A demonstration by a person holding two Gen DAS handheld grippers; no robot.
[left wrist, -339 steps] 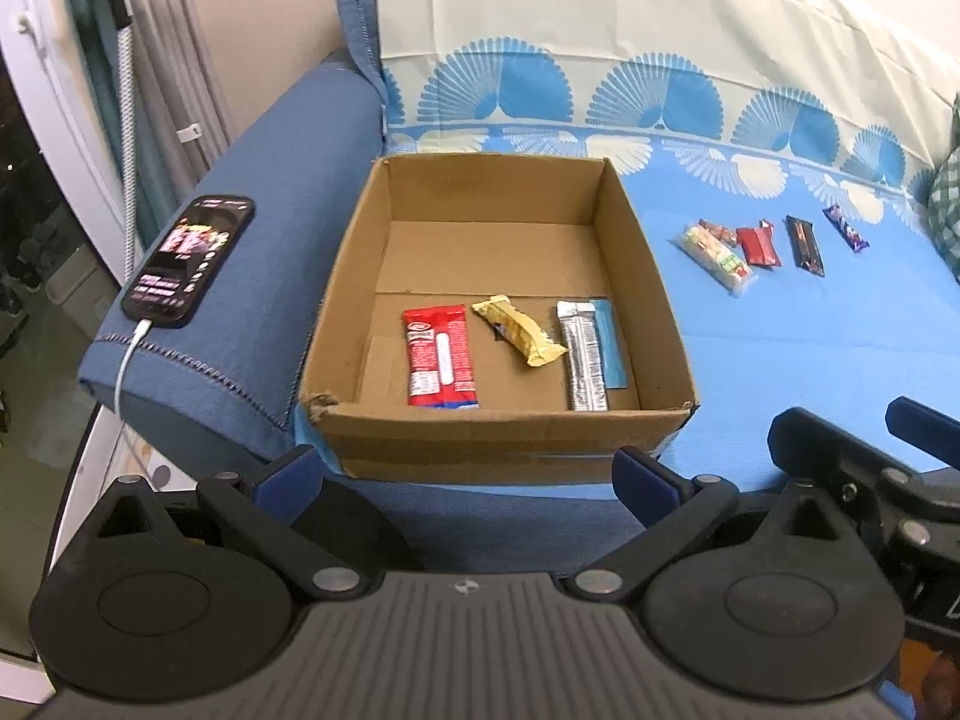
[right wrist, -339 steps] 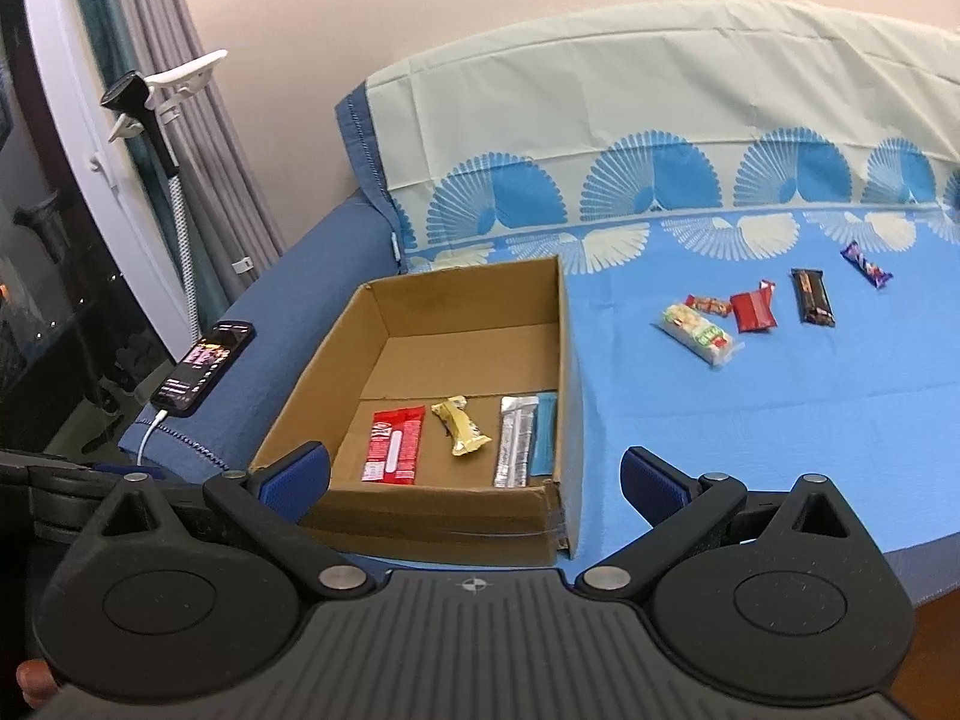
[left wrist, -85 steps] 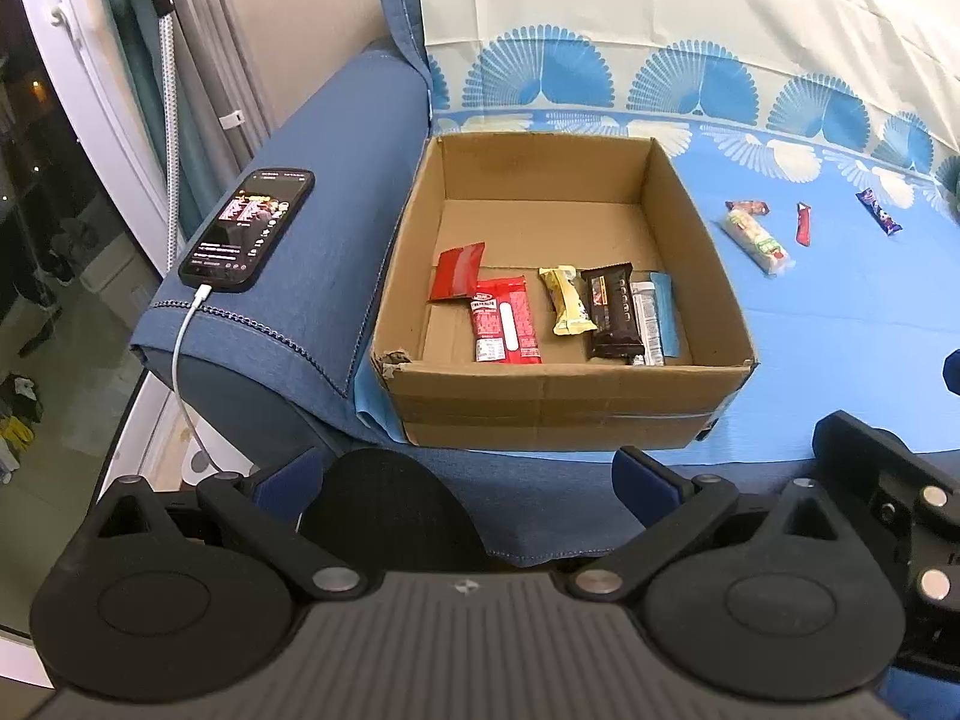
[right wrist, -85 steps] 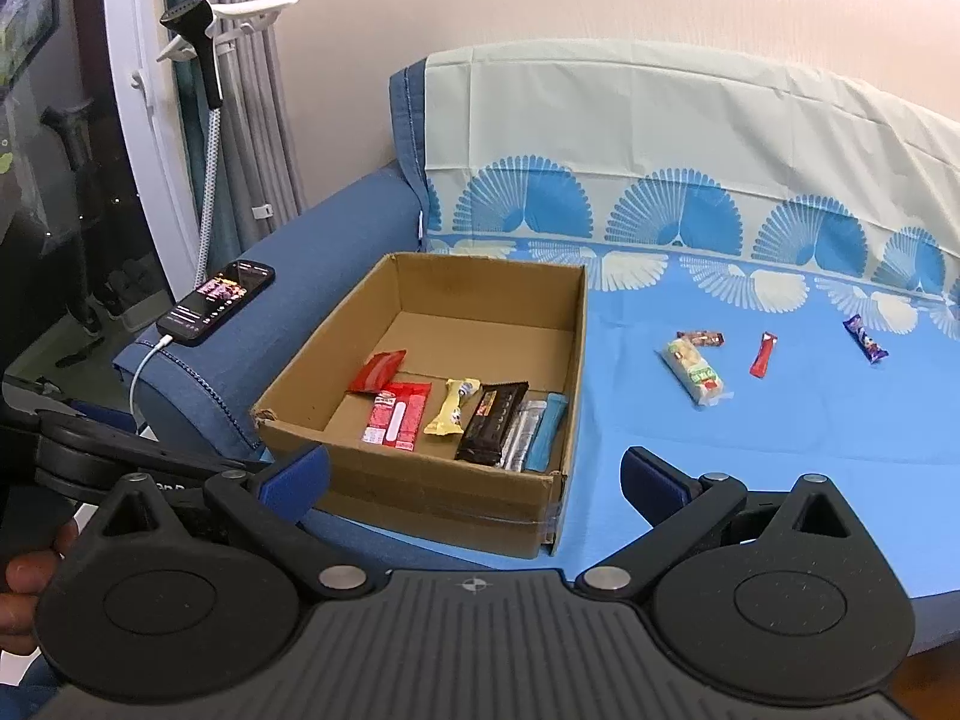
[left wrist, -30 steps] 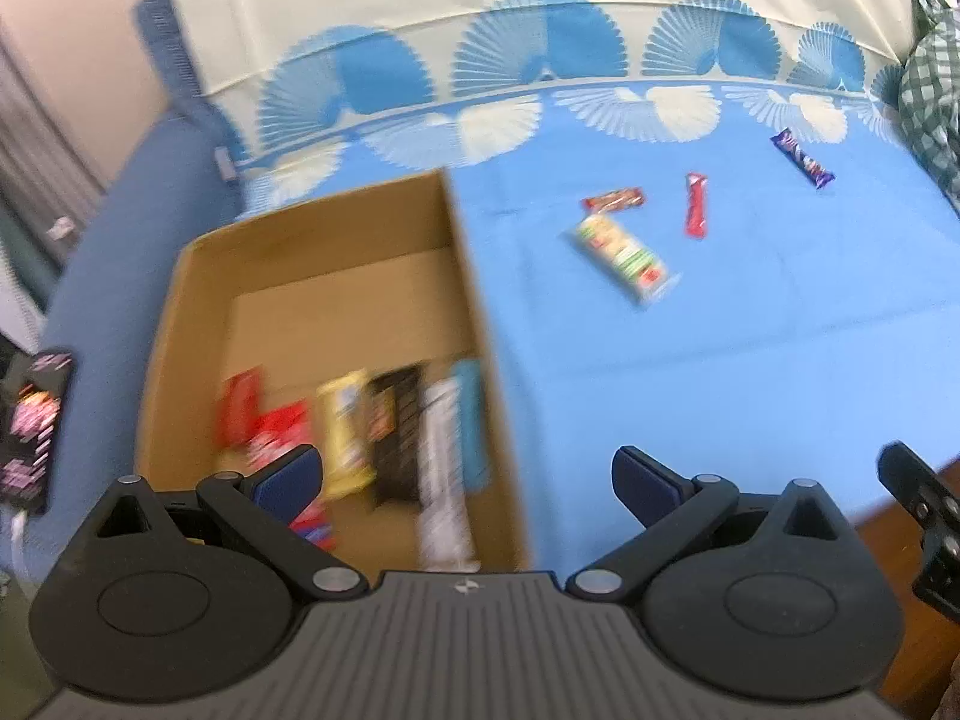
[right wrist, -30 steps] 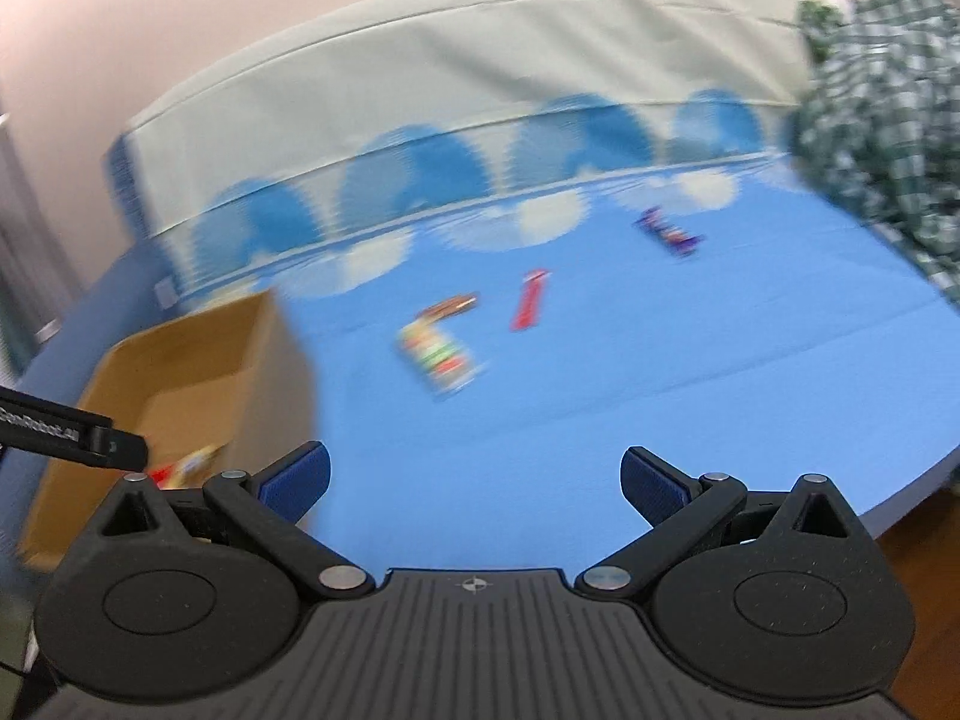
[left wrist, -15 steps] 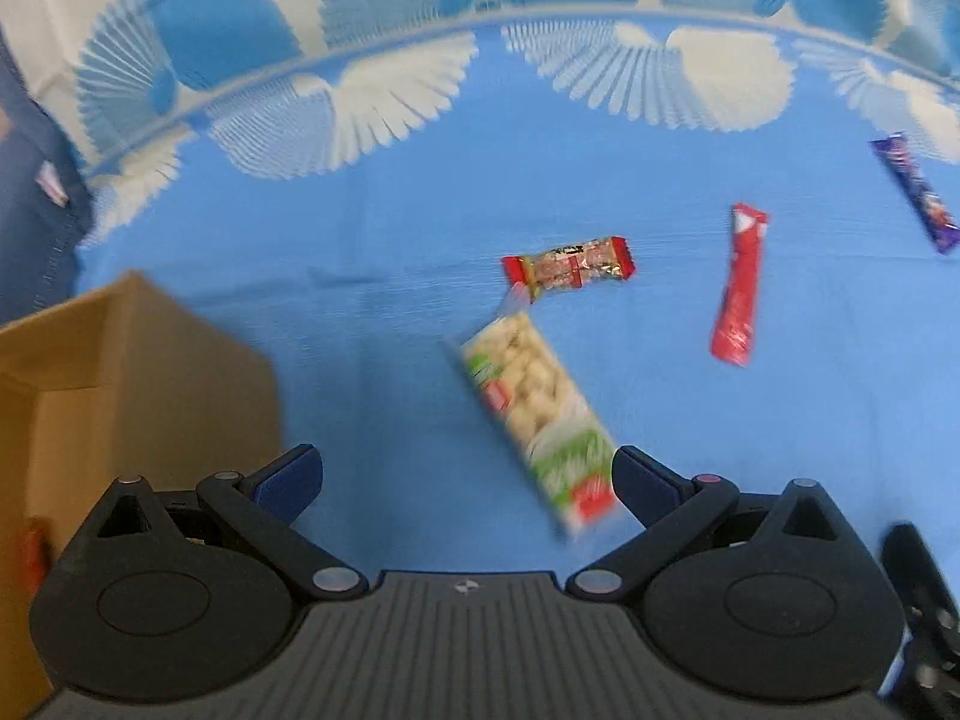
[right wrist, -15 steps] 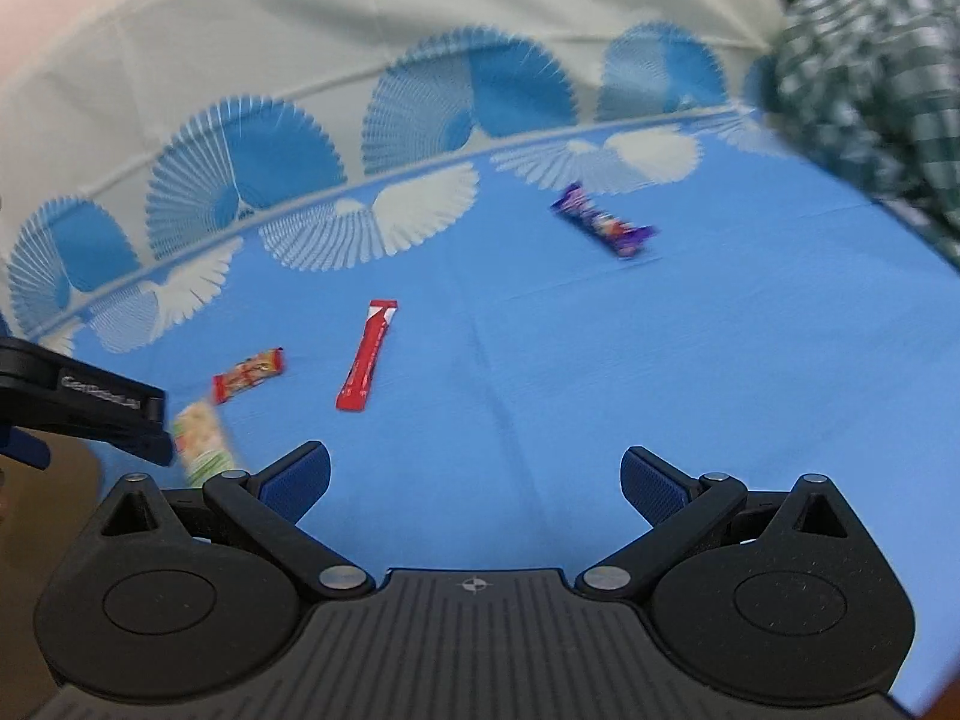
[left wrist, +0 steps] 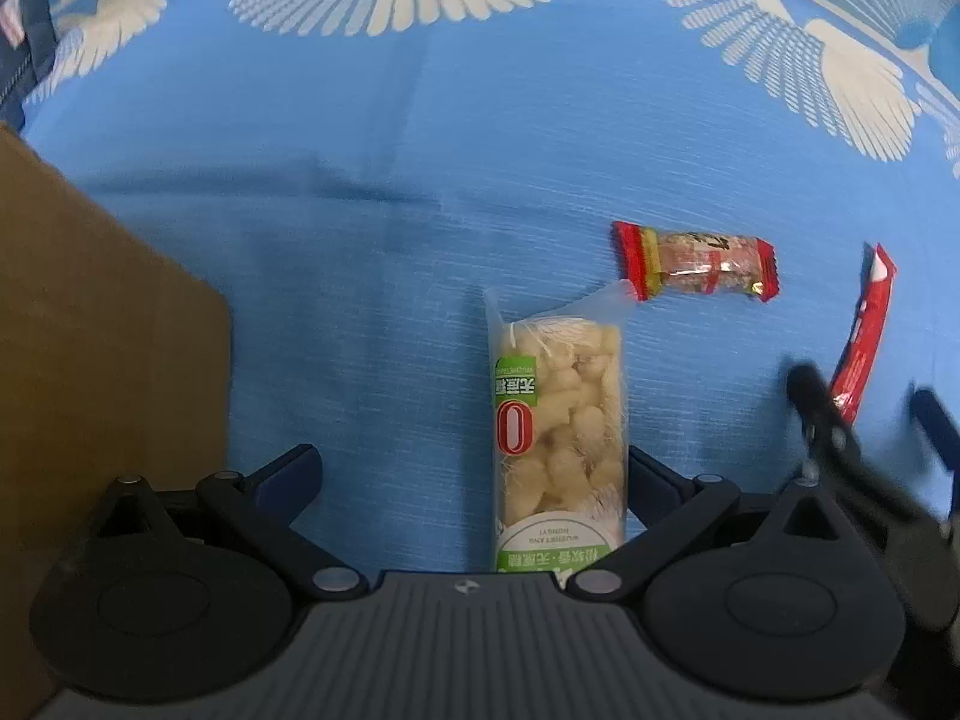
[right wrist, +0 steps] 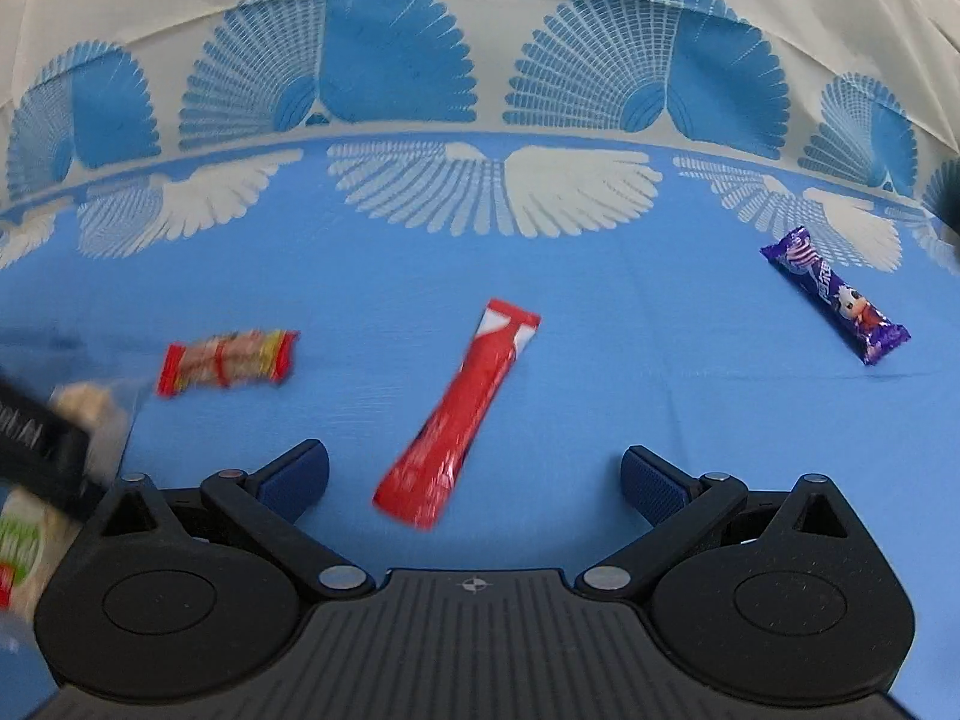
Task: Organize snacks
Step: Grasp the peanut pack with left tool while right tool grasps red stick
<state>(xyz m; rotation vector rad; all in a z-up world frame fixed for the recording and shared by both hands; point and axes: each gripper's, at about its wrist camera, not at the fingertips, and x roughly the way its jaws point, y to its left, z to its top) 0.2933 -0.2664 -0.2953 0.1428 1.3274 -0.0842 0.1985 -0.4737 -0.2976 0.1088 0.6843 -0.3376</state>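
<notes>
My left gripper is open low over the blue sheet, with a clear pack of pale puffed snack lying between its fingers, nearer the right one. My right gripper is open with the near end of a long red stick pack between its fingers; the pack also shows in the left wrist view. A small red and yellow candy lies just beyond the puffed snack, and also shows in the right wrist view. A purple bar lies far right. The right gripper's blurred fingers show in the left view.
The cardboard box wall stands close on my left gripper's left side. The sofa's dark blue arm is at the far left. The patterned backrest cover rises behind the snacks.
Both grippers swung from the box to the loose snacks and came down. The puffed snack now lies between the left fingers, the red stick between the right fingers.
</notes>
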